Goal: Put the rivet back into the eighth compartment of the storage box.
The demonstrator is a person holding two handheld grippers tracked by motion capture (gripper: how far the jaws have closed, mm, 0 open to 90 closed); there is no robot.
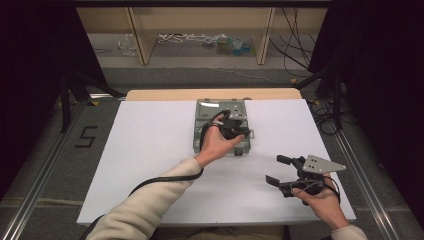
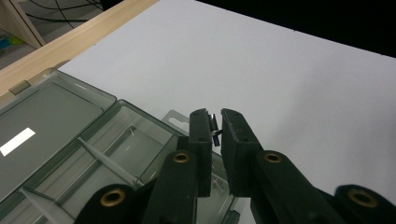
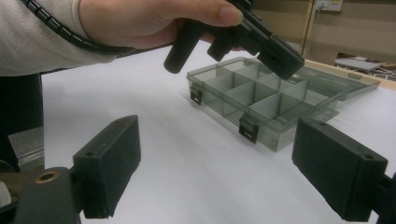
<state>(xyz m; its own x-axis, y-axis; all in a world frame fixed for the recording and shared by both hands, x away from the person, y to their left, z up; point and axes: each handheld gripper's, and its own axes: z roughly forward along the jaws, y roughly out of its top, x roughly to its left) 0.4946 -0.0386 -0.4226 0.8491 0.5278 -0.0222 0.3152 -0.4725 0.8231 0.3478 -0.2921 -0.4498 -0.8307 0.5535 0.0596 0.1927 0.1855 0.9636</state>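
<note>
I look down on a white table (image 1: 150,150) with a pale wooden edge (image 1: 210,94) along its far side. Grey carpet floor (image 1: 40,155) surrounds it, with a black number five (image 1: 86,136) marked on the floor at left. Metal rails (image 1: 45,165) run along both sides of the table. Beyond stands a light wooden frame (image 1: 137,35), with loose cables (image 1: 295,45) and small clutter (image 1: 225,44) beneath. Dark curtains (image 1: 30,60) hang at left and right.
</note>
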